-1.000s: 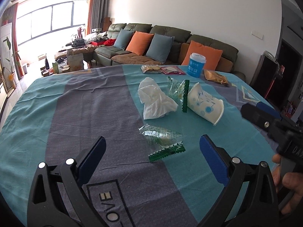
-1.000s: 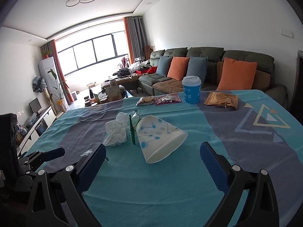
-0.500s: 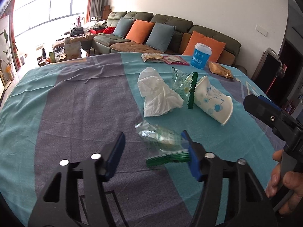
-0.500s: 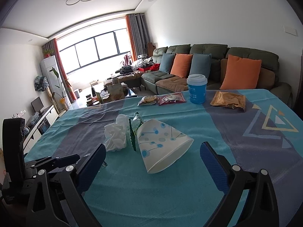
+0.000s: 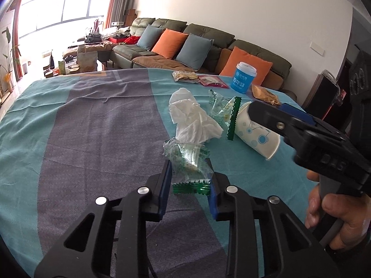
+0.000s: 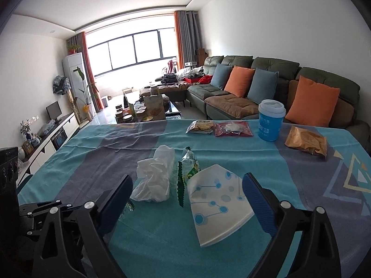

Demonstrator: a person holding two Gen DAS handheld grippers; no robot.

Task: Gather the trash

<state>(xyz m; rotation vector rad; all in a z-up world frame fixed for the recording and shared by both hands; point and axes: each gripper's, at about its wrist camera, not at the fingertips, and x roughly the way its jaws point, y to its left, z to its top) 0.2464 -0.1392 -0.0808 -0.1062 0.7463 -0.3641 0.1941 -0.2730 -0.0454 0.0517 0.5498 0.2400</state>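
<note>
Left wrist view: my left gripper [image 5: 190,186] is closing on the clear green-edged wrapper [image 5: 188,162] lying on the tablecloth [image 5: 92,127]; its pads already touch the crinkly film. Featherlight and slippery, I judge, so I pinch the sealed green edge.

The right gripper [image 6: 186,198], its jaws closing, straddles a tipped paper cup [image 6: 214,205], a crumpled tissue [image 6: 154,178] and a green wrapper [image 6: 187,169] mid-bench [image 6: 162,243], pads clear.

On the tablecloth: 2 clear green-edged wrappers [image 5: 188,162] [image 5: 223,110], 1 crumpled tissue [image 5: 192,118], 1 tipped paper cup [image 5: 255,132]; toward 12 o'clock, 3 snack packets [image 6: 200,127] [image 6: 233,128] [image 6: 306,141] and 1 blue lidded cup [image 6: 270,120].
</note>
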